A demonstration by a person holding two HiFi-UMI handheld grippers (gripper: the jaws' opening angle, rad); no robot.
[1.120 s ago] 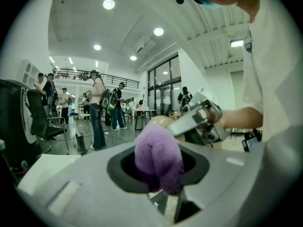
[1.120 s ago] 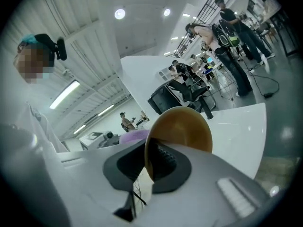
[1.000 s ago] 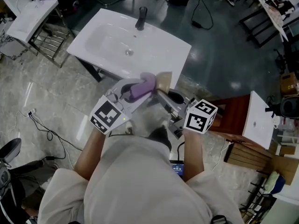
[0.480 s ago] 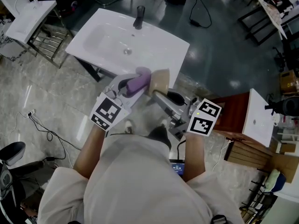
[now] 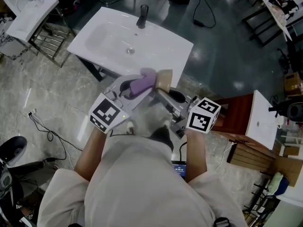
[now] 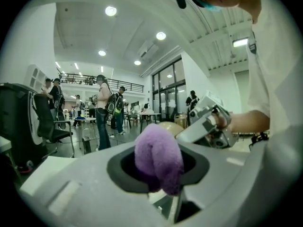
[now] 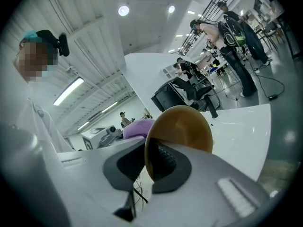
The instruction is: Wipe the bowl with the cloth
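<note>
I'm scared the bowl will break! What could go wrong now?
The right claw pinches the bowl only by its rim, up in the air, so a hard rub might knock it loose and drop it. The cloth bunched in the left claw could also slip out.

Cloth (image 5: 142, 82) sits between left gripper (image 5: 136, 87) jaws. Bowl (image 5: 164, 79) rim sits between right gripper (image 5: 161, 91) jaws. Cloth is just left of bowl, can't tell if touching. Sink (image 5: 106, 39) is ahead of both grippers and lower, tap (image 5: 142, 17) at its far edge. Cabinet (image 5: 236, 115) is right of right gripper.
</note>
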